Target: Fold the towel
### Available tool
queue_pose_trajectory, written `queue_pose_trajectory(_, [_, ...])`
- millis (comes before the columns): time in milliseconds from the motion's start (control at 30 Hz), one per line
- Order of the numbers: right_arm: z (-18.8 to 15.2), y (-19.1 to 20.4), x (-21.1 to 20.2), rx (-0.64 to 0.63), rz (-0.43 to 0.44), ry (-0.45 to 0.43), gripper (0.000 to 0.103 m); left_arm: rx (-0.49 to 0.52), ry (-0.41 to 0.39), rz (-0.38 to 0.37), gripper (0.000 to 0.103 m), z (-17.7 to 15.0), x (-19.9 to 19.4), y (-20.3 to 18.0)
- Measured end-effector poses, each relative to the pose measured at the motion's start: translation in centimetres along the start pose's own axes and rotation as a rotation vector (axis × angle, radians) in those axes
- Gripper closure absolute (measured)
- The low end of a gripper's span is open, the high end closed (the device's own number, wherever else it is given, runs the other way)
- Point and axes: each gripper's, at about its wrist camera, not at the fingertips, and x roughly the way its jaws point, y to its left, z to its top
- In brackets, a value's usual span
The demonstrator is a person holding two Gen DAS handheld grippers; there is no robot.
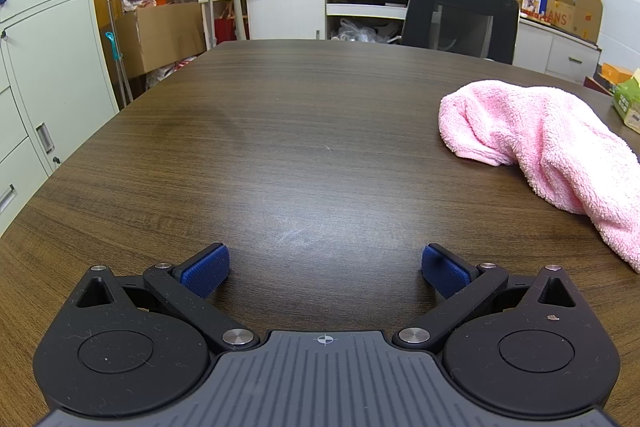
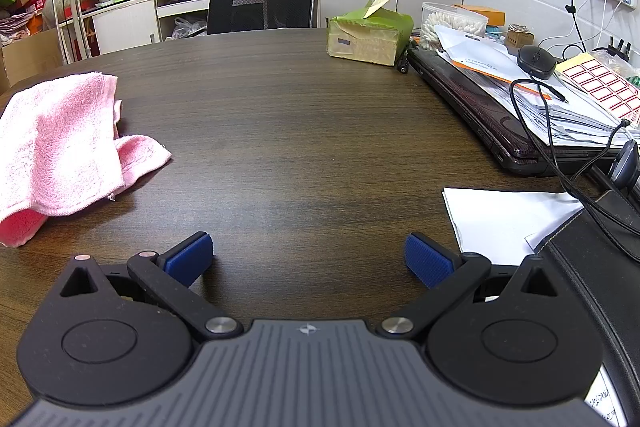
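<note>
The task looks not begun: the towel [image 1: 548,155] lies crumpled on the table [image 1: 280,131] between the two grippers, and the left gripper [image 1: 325,267] and right gripper [image 2: 308,259] both have fingers wide apart, holding nothing.

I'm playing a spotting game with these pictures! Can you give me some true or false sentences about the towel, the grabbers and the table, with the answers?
1. The pink towel lies crumpled on the table. True.
2. The left gripper holds the towel. False: it is open and empty.
3. The right gripper is wide open. True.
4. The tissue box is blue. False: it is green.
5. A black mouse sits on the papers. True.
</note>
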Motion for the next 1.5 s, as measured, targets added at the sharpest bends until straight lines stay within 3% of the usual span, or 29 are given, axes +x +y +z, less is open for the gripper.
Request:
queue_pose_trajectory(1333, [0.5, 0.9, 0.5, 0.006, -0.007, 0.0, 0.0, 0.0, 0.001, 0.0, 0.0, 0.0, 0.0, 0.0])
queue_pose_trajectory(1500, [0.5, 2.2, 0.2, 0.001, 0.051, -0.019, 0.0, 0.001, 0.001, 0.001, 0.0, 0.0, 0.0, 0.0])
